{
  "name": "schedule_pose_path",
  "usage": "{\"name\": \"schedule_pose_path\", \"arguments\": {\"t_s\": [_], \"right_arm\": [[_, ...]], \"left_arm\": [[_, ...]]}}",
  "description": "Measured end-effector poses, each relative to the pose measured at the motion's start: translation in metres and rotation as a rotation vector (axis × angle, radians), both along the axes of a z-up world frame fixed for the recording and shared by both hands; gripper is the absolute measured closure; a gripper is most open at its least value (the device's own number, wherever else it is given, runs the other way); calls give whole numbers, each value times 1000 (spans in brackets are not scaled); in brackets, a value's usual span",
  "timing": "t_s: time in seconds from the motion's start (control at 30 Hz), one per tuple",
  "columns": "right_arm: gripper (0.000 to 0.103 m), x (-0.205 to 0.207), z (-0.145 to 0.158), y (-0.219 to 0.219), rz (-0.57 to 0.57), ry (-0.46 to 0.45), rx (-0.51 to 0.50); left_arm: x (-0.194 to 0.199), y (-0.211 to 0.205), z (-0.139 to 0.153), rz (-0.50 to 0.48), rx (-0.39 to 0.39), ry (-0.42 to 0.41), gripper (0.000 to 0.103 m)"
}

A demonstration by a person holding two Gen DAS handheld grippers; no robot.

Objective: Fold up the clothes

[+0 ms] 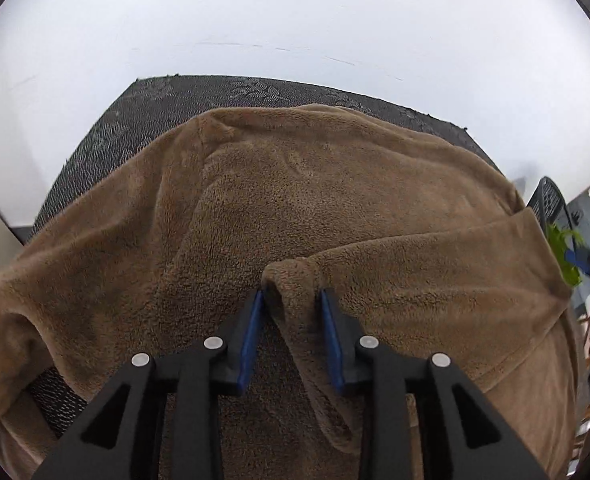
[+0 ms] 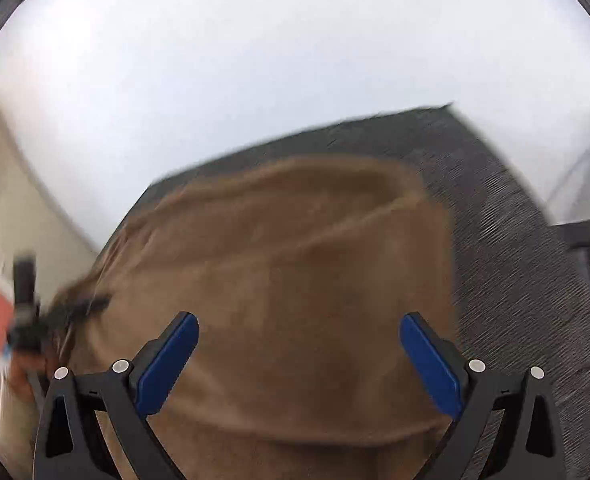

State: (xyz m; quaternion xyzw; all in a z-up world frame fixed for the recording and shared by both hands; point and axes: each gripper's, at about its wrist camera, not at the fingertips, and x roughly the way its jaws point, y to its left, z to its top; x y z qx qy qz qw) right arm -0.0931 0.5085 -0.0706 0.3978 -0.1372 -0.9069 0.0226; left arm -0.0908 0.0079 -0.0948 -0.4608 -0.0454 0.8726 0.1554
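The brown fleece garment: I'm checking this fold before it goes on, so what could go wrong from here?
1. The left claw pinches only a small bunched fold of the brown fleece garment; the thick pile could slip out when pulled.
2. The right claw is wide open above the cloth, holding nothing, so one-sided pulling may drag the garment askew.
3. Fleece already overhangs the near left edge of the dark textured mat and could slide off.
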Motion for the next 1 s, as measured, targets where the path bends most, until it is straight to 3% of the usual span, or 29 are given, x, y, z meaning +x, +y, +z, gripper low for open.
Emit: {"name": "schedule_pose_path", "arguments": {"t_s": [0.13,0.23,0.37,0.47,0.53,0.73,0.83,0.9,0.93,0.97,1.0], "right_arm": [[1,-51,8,39,-137,-122,145],[1,-88,5,55,-188,-220,175],[1,-124,-14,56,-159,-352,141],[1,-132,-30,46,-125,-411,232],[1,-130,-38,41,-98,-444,352],[1,-109,-39,59,-124,-447,413],[1,-111,-37,52,-169,-427,597],[1,-111,-34,41,-257,-369,906],[1,-110,-32,37,-279,-338,1007],[1,-109,-30,37,-278,-320,1022],[1,-105,-25,39,-258,-304,947]], "left_arm": [[-2,2,-3,0,-7,8,69],[-4,4,-6,0,-13,14,67],[-6,4,-7,-11,-12,17,66],[-8,0,-8,-17,0,18,65],[-7,-1,-8,-20,10,19,65],[-9,2,-6,-20,5,20,61],[-13,6,-3,-9,-3,22,61],[-15,9,1,0,0,32,61],[-16,9,4,-1,-2,41,61],[-17,10,6,-2,-4,50,61],[-18,10,8,-5,-6,58,61]]}}
